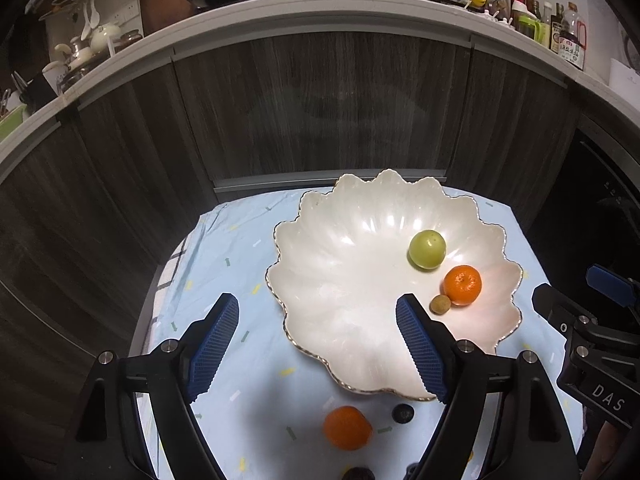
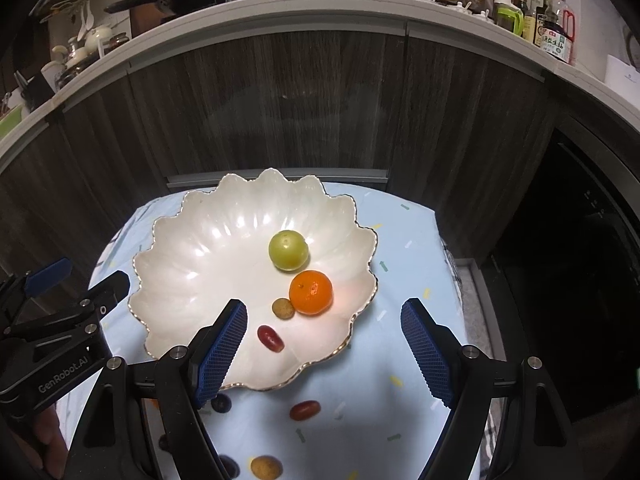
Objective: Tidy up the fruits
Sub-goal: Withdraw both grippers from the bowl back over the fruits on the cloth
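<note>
A white scalloped bowl (image 1: 340, 280) (image 2: 208, 264) holds a green fruit (image 1: 427, 249) (image 2: 288, 250), an orange (image 1: 462, 285) (image 2: 311, 292), a small brown fruit (image 1: 440, 304) (image 2: 283, 308) and a red grape (image 2: 270, 338). On the cloth in front lie another orange (image 1: 347, 428), a blueberry (image 1: 403, 414) (image 2: 221, 403), a red grape (image 2: 305, 410) and a brown fruit (image 2: 266, 468). My left gripper (image 1: 318, 350) is open and empty over the bowl's near-left rim. My right gripper (image 2: 324, 354) is open and empty over the bowl's near-right rim.
The bowl stands on a light blue patterned cloth (image 1: 240, 264) (image 2: 400, 264) on a small table. Dark wood cabinet fronts (image 1: 320, 112) rise behind, under a cluttered counter. More dark small fruits (image 2: 230, 466) lie at the near edge.
</note>
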A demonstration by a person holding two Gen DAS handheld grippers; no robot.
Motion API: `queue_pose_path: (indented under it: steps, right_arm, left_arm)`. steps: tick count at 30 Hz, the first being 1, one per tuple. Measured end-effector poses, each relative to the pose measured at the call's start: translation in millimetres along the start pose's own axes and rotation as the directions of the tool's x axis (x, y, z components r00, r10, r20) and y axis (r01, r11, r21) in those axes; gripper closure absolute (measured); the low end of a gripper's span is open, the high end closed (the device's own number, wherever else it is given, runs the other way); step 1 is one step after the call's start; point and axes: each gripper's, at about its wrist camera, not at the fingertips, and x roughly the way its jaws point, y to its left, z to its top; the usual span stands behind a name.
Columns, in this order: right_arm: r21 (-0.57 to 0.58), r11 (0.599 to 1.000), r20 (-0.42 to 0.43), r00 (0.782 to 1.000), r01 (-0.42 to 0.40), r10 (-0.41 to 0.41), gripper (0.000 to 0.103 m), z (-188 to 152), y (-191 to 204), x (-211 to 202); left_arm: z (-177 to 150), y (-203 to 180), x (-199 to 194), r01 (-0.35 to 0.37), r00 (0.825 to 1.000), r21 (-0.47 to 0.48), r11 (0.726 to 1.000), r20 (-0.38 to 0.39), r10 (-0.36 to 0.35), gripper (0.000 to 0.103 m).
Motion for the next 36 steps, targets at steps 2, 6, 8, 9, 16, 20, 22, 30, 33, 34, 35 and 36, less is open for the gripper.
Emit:
queue_pose_path:
  steps: [2, 6, 8, 9, 16, 20, 22, 30, 33, 34, 35, 36]
  right_arm:
    - [0.001, 1.0, 0.005, 1.0, -0.003, 0.003, 0.023, -1, 0, -4]
    - [0.004, 1.0, 0.012, 1.0, -0.005, 0.005, 0.023, -2, 0, -10]
    - [0.006, 1.0, 0.016, 1.0, -0.007, 0.006, 0.023, -4, -1, -14]
    - [0.008, 1.0, 0.019, 1.0, -0.006, 0.006, 0.023, -5, -1, -15]
    - [0.007, 1.0, 0.027, 1.0, -0.009, 0.009, 0.023, -9, -1, -24]
    - [0.003, 1.0, 0.028, 1.0, -0.013, 0.012, 0.023, -12, -1, -27]
    - [0.001, 1.0, 0.028, 1.0, -0.013, 0.013, 0.023, -14, 0, -29]
    - [-0.01, 1.0, 0.026, 1.0, -0.015, 0.016, 0.023, -22, 3, -34]
    - [-0.015, 1.0, 0.023, 1.0, -0.017, 0.017, 0.023, -26, 5, -37]
    - [-0.016, 1.0, 0.022, 1.0, -0.018, 0.019, 0.023, -27, 6, -37]
    - [-0.017, 1.0, 0.021, 1.0, -0.02, 0.02, 0.023, -29, 6, -38]
    - [-0.018, 1.0, 0.019, 1.0, -0.02, 0.021, 0.023, -31, 7, -38]
  left_arm:
    - [-1, 0, -5, 0.001, 1.0, 0.001, 1.0, 0.005, -0.001, 0.022]
    - [-1, 0, -14, 0.001, 1.0, 0.001, 1.0, 0.015, -0.001, 0.022]
    - [-3, -1, -18, 0.0, 1.0, 0.002, 1.0, 0.02, 0.0, 0.022]
    - [-3, -1, -20, 0.001, 1.0, 0.002, 1.0, 0.022, -0.001, 0.022]
    - [-8, -3, -31, -0.003, 1.0, 0.005, 1.0, 0.029, 0.003, 0.022]
    - [-12, -3, -35, -0.006, 0.999, 0.005, 1.0, 0.032, 0.006, 0.022]
    - [-12, -3, -35, -0.005, 0.999, 0.005, 1.0, 0.032, 0.005, 0.022]
    - [-25, -2, -44, -0.006, 1.0, 0.008, 1.0, 0.026, 0.006, 0.022]
    - [-30, -1, -47, -0.006, 1.0, 0.007, 1.0, 0.021, 0.006, 0.022]
    - [-32, -1, -48, -0.005, 1.0, 0.007, 1.0, 0.018, 0.005, 0.022]
    - [-33, -1, -48, -0.006, 1.0, 0.008, 1.0, 0.017, 0.006, 0.022]
    - [-35, -1, -49, -0.007, 1.0, 0.01, 1.0, 0.016, 0.007, 0.022]
